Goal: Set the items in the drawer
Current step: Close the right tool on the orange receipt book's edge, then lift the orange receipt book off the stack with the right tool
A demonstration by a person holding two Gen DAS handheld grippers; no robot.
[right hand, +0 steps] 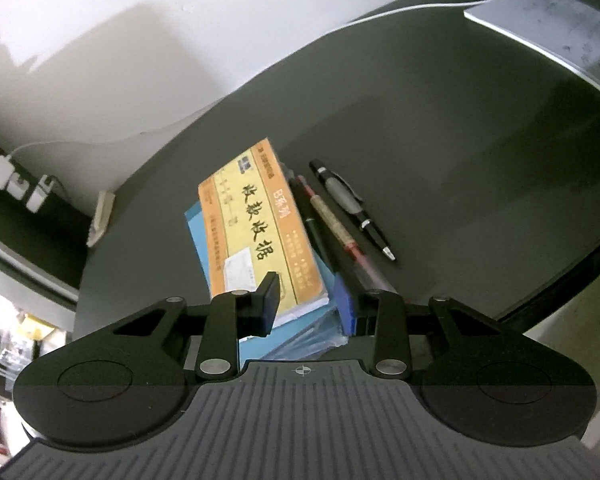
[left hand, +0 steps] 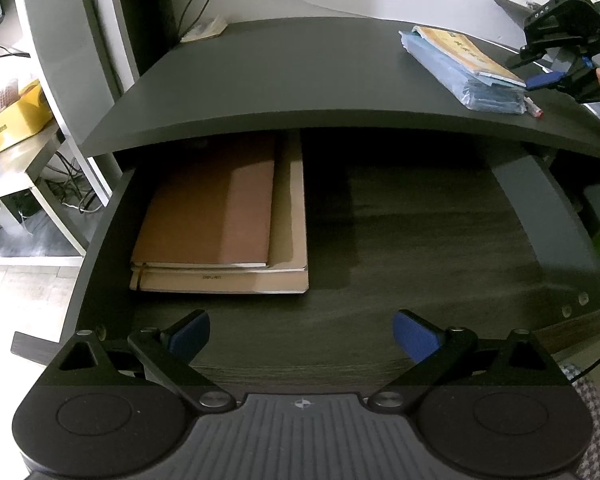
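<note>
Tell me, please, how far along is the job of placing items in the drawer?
Done: two notebooks lie in the open drawer. In hand: the right gripper is open around the receipt book on the blue packet. Left: those and the pens; left gripper is empty.

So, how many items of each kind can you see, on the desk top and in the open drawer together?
Notebooks in the drawer: 2, a brown one on a tan one
Receipt book: 1
Blue packet under it: 1
Pens: 3, one black, one red, one dark
Total: 7
</note>
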